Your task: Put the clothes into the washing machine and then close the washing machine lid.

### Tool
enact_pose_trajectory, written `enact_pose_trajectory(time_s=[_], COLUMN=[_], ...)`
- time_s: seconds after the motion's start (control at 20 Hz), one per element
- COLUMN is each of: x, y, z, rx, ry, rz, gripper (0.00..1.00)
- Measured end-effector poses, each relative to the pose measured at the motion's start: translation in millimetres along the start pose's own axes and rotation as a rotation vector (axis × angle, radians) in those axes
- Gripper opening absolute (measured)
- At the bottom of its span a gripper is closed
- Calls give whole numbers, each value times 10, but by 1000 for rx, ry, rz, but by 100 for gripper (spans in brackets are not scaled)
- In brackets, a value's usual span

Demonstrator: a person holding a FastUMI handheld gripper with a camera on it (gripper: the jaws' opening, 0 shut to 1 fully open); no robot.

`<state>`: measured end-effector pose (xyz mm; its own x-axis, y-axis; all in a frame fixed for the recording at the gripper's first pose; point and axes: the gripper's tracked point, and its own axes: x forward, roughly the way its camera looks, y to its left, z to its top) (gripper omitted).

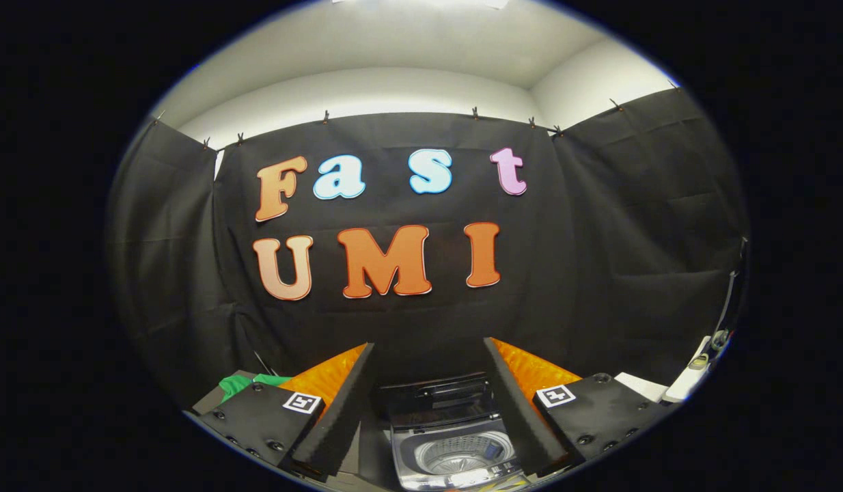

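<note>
Nothing loaded yet: gripper [428, 393] spread wide and empty above washing machine [452, 444], lid [438, 396] up, drum bare, green clothes [247, 384] left beyond the fingers; loading and closing remaining.

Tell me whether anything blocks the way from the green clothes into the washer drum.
Nothing visible does. The washing machine sits between the open gripper fingers with its lid raised and drum exposed. The green clothes lie beyond the left finger, apart from the machine.
</note>
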<state>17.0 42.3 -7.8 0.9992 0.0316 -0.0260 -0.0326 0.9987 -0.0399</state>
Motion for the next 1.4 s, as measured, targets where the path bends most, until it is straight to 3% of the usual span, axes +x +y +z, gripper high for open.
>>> enact_pose_trajectory(time_s=[0.3, 0.8, 1.05, 1.4], x=[290, 381, 334, 329], y=[839, 2238, 2570, 2678], z=[-329, -1388, -1933, -2503], rx=[-1, -20, -53, -114], ry=[65, 287, 387, 489], rz=[111, 328, 381, 388], gripper=[99, 99, 99, 99])
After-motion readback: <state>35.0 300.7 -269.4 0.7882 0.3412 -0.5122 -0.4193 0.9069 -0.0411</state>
